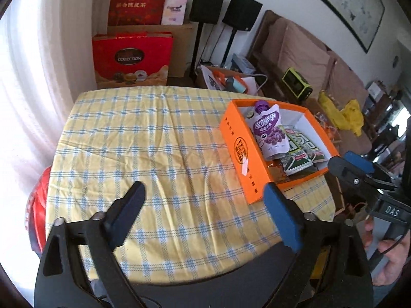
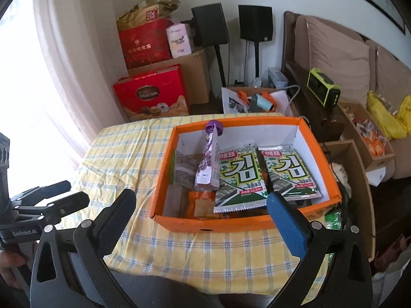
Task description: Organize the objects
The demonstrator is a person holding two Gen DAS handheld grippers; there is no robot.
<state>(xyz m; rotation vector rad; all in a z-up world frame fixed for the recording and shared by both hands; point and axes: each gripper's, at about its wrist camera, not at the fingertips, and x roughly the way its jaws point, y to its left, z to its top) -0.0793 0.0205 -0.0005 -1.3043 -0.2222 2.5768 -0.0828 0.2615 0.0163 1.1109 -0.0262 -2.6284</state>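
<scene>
An orange box point(image 2: 318, 151) point(image 1: 237, 143) with white inner walls stands on the yellow checked tablecloth point(image 1: 154, 141) point(image 2: 226, 254). Inside it a purple spouted pouch point(image 2: 208, 161) point(image 1: 272, 133) leans upright, beside two green seaweed packs point(image 2: 240, 177) point(image 1: 300, 151) and brown and orange snack packets point(image 2: 203, 202). My left gripper point(image 1: 203, 192) hangs open over bare cloth, left of the box, with nothing between its fingers. My right gripper point(image 2: 199, 195) stands open at the box's near wall, empty. Each gripper shows at the edge of the other's view.
Red gift boxes point(image 1: 132, 59) and cardboard cartons are stacked behind the table, with two black speakers point(image 2: 255, 21) on stands. A sofa with cushions point(image 2: 339, 56), a green radio point(image 2: 323, 91) and yellow bags point(image 2: 385, 118) lie to the right. A red bag point(image 1: 38, 205) sits below the table's left edge.
</scene>
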